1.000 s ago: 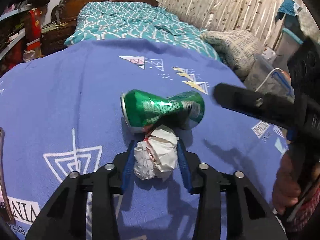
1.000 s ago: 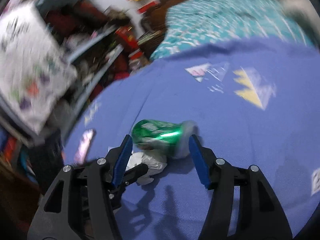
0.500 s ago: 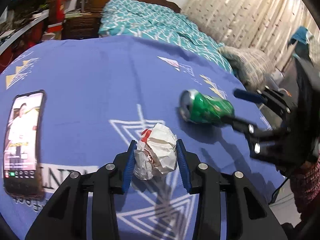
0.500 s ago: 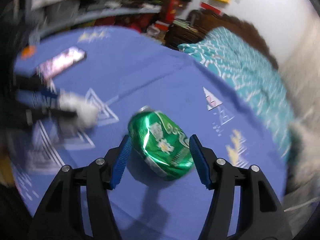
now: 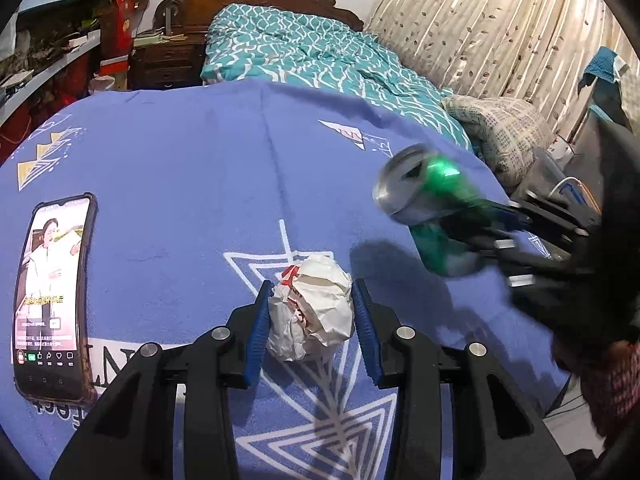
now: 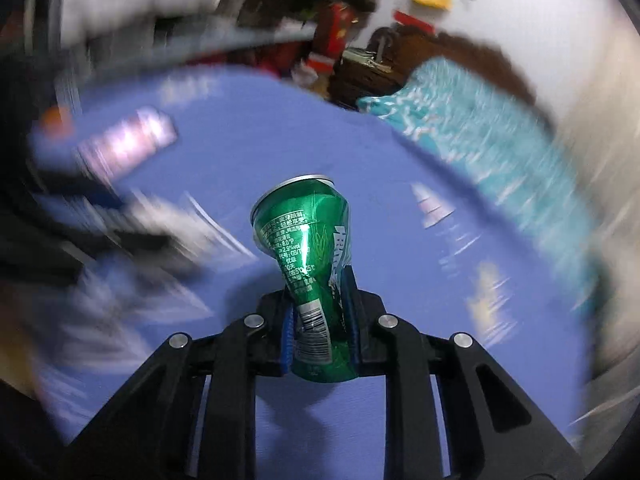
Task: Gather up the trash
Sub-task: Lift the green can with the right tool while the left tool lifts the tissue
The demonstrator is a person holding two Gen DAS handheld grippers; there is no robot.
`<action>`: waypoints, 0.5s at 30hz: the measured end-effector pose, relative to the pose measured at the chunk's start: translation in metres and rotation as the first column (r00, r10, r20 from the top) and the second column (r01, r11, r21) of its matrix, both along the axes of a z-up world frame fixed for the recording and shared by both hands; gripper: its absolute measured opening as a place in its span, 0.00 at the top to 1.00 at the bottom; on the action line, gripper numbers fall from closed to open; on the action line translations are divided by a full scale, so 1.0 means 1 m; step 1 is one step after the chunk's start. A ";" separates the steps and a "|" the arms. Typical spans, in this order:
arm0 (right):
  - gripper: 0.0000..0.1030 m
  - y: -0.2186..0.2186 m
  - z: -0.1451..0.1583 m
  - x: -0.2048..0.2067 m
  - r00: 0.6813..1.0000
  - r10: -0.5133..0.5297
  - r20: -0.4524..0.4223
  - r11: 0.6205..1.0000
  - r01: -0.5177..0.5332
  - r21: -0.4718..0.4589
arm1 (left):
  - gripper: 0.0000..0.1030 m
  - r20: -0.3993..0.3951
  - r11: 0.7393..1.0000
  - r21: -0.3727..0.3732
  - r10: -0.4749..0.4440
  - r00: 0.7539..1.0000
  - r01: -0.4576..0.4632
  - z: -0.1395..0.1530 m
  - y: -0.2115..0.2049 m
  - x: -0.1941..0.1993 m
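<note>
A crumpled white paper ball (image 5: 310, 312) with red print sits between the blue pads of my left gripper (image 5: 311, 285), which is shut on it just above the blue cloth (image 5: 200, 180). A dented green drink can (image 6: 304, 232) is pinched at its crushed waist by my right gripper (image 6: 318, 284), whose jaws are closing on it, pads pressed against its sides. In the left wrist view the same can (image 5: 432, 200) hangs clear of the cloth at the right, casting a shadow, held by the right gripper (image 5: 476, 224). The right wrist view is blurred around the can.
A phone (image 5: 52, 296) with a lit screen lies on the cloth at the left. Beyond the cloth stands a bed with a teal cover (image 5: 304, 52). Cluttered shelves (image 5: 48, 60) line the left and a curtain (image 5: 480, 32) the right. A sleeve (image 5: 612, 380) shows at the lower right.
The right gripper rolled, closed on the green can and lifted it off the cloth. The left gripper carried the paper ball sideways, away from the can, and the phone came into view.
</note>
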State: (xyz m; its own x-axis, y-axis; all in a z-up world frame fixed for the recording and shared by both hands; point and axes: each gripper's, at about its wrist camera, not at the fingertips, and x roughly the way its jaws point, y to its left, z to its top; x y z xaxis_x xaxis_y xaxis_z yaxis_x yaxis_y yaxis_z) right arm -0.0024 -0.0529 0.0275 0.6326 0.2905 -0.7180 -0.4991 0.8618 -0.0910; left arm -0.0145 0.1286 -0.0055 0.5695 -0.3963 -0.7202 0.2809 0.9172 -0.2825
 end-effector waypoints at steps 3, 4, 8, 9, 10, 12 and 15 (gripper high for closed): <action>0.78 -0.034 0.007 0.001 0.989 -0.015 -0.147 0.951 0.060 0.304 | 0.66 0.000 1.000 0.007 0.018 1.000 -0.018 0.001 -0.001 0.001; 0.78 -0.043 0.003 0.002 0.983 -0.017 -0.184 0.926 0.085 0.369 | 0.66 0.004 0.999 0.021 0.024 1.000 -0.024 0.003 -0.003 0.000; 0.78 -0.071 -0.025 -0.001 0.939 0.002 -0.345 0.809 0.201 0.553 | 0.66 0.028 0.994 0.104 0.036 0.999 -0.039 0.007 -0.011 -0.004; 0.78 -0.076 -0.035 -0.003 0.923 0.014 -0.383 0.782 0.229 0.580 | 0.66 0.032 0.992 0.116 0.038 0.999 -0.042 0.008 -0.012 -0.005; 0.78 -0.079 -0.042 -0.003 0.911 0.028 -0.412 0.760 0.248 0.601 | 0.66 0.034 0.991 0.128 0.042 0.999 -0.046 0.009 -0.014 -0.006; 0.78 -0.087 -0.056 -0.004 0.882 0.064 -0.468 0.710 0.289 0.643 | 0.66 0.033 0.989 0.137 0.047 0.998 -0.051 0.010 -0.015 -0.006; 0.78 -0.090 -0.068 -0.008 0.869 0.076 -0.488 0.679 0.313 0.664 | 0.66 0.028 0.986 0.156 0.051 0.998 -0.055 0.008 -0.019 -0.008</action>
